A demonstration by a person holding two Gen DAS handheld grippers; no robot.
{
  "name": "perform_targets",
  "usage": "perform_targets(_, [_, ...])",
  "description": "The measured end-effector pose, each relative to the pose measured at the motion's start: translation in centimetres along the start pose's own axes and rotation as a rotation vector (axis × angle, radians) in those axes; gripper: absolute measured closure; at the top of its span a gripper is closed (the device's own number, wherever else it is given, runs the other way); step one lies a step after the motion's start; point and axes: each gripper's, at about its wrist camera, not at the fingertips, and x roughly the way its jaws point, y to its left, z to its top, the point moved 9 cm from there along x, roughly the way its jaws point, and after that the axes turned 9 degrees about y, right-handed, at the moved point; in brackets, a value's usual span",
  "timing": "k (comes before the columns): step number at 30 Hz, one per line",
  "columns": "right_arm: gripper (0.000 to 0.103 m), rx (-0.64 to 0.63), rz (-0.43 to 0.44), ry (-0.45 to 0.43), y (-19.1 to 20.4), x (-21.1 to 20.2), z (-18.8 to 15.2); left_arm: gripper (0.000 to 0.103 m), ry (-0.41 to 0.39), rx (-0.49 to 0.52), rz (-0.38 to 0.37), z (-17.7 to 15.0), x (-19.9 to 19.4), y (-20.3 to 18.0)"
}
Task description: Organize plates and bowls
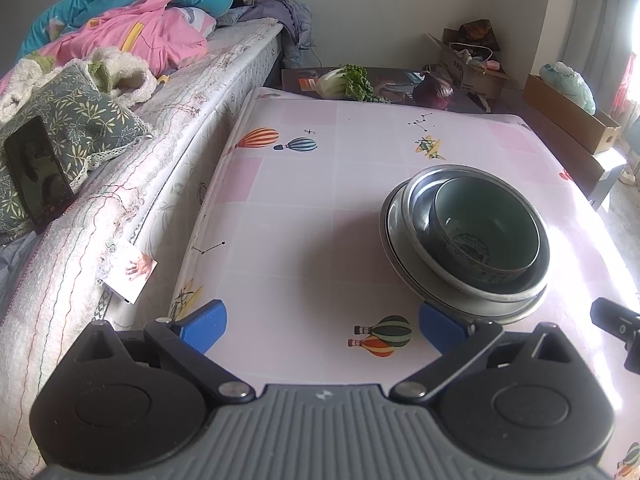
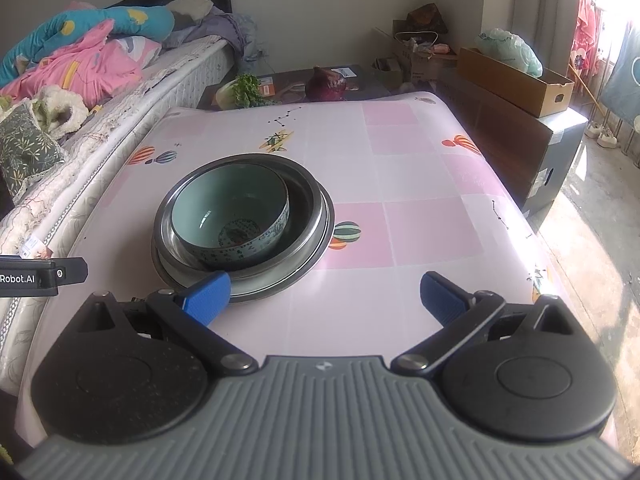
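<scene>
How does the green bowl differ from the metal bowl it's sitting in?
The green bowl is ceramic, patterned outside, smaller and steeper-sided; the metal bowl is plain shiny steel, wider and shallower. The green bowl sits off-centre inside the metal bowl. Both are upright, empty, and stacked on a metal plate.

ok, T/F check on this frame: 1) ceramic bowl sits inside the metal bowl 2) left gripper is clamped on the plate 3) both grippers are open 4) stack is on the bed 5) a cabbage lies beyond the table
1) True: the ceramic bowl is nested in the metal bowl.
2) False: the left gripper holds nothing beside the metal plate.
3) True: the right gripper is open too.
4) False: it stands on the table.
5) True: napa cabbage.
</scene>
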Motion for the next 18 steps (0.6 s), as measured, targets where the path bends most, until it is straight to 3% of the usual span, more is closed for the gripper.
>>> perform_targets(18, [0.001,-0.012,0.003,0.018,0.33,0.27,0.05,0.000,0.023,0.003,-0.009,-0.37,0.63,-0.06])
